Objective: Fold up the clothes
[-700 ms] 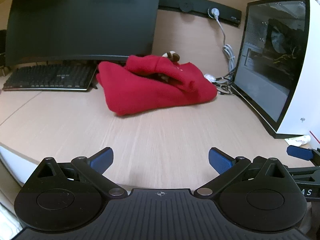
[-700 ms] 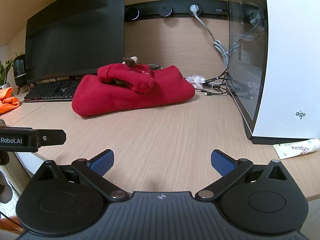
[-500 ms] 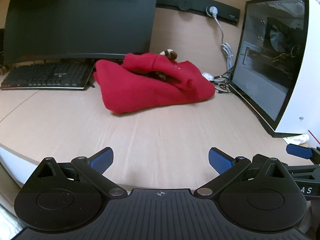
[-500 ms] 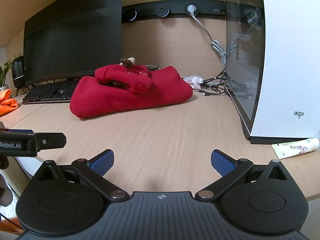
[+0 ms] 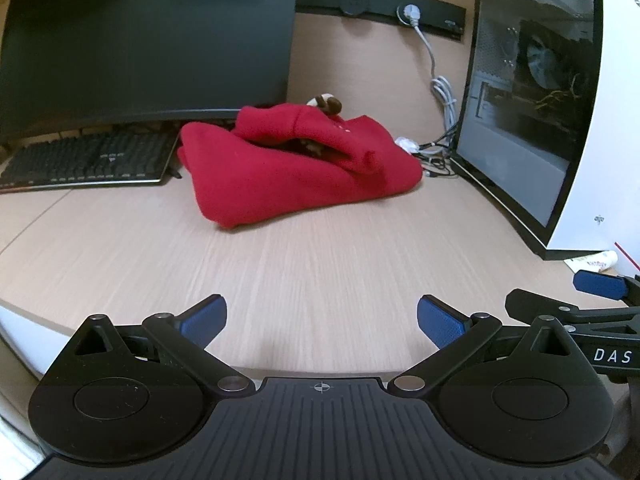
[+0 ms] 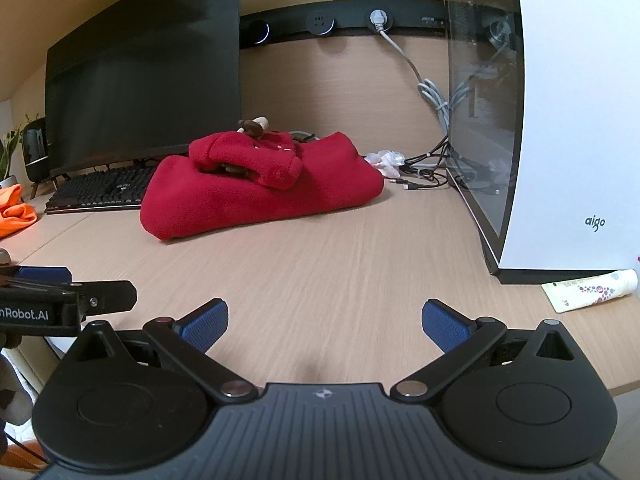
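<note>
a red fleece garment (image 5: 296, 172) lies bunched in a loose heap on the wooden desk (image 5: 320, 264), towards its back, between the black keyboard (image 5: 84, 160) and the white computer case (image 5: 580, 120), just in front of the dark monitor (image 5: 148, 44). a sleeve is folded over its top. the left gripper (image 5: 320, 316) hangs over the near edge of the desk with its blue pads spread wide and nothing between them. the right gripper (image 6: 324, 320) sits beside it, jaws equally wide apart and empty. both are well apart from the garment. an orange cloth (image 6: 16, 212) lies at the far left, and a white tube (image 6: 592, 290) rests by the case.
</note>
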